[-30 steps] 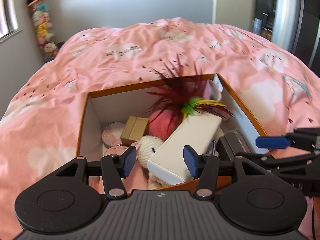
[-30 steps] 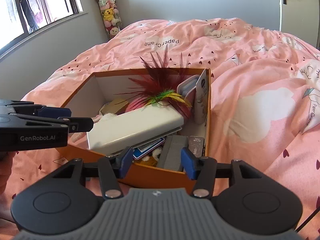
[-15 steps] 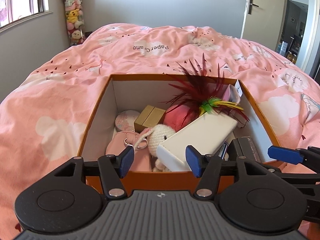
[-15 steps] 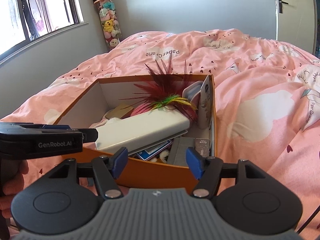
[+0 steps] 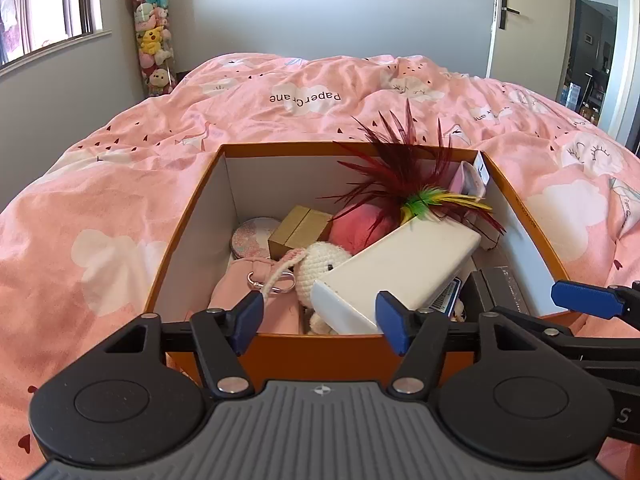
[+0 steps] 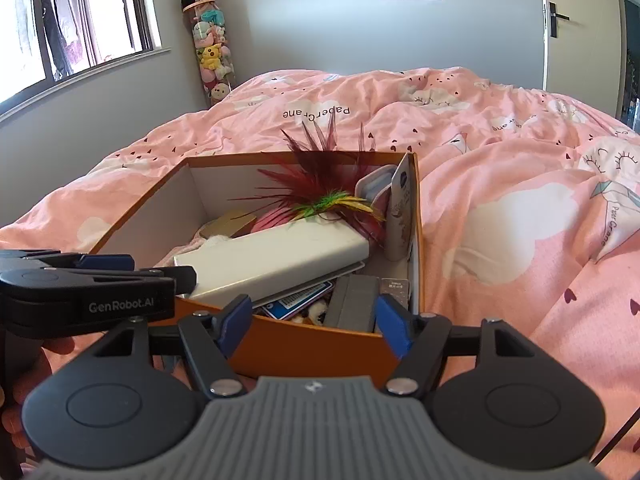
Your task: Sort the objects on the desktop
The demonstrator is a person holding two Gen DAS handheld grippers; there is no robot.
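An orange cardboard box (image 5: 192, 236) sits open on a bed covered by a pink quilt (image 5: 100, 200), near the bed's near edge. Inside, a long white case (image 5: 404, 268) lies tilted across the other contents, its near end resting close to the box's near wall. A feather toy (image 5: 404, 184) with dark red plumes rises above the far right corner, over a pink plush ball (image 5: 360, 226). A small gold box (image 5: 300, 230) and a round pink compact (image 5: 252, 236) lie toward the far left corner; a white crocheted bunny (image 5: 320, 264) with a keyring sits in the middle. Dark grey flat boxes (image 6: 352, 300) and a white tube (image 6: 400, 216) stand along the right wall. The left gripper (image 5: 318, 322) hovers at the near wall, jaws released and just widened, nothing between the pads. The right gripper (image 6: 314, 322) hovers at the near right corner, jaws likewise released and just widened, gripping nothing.
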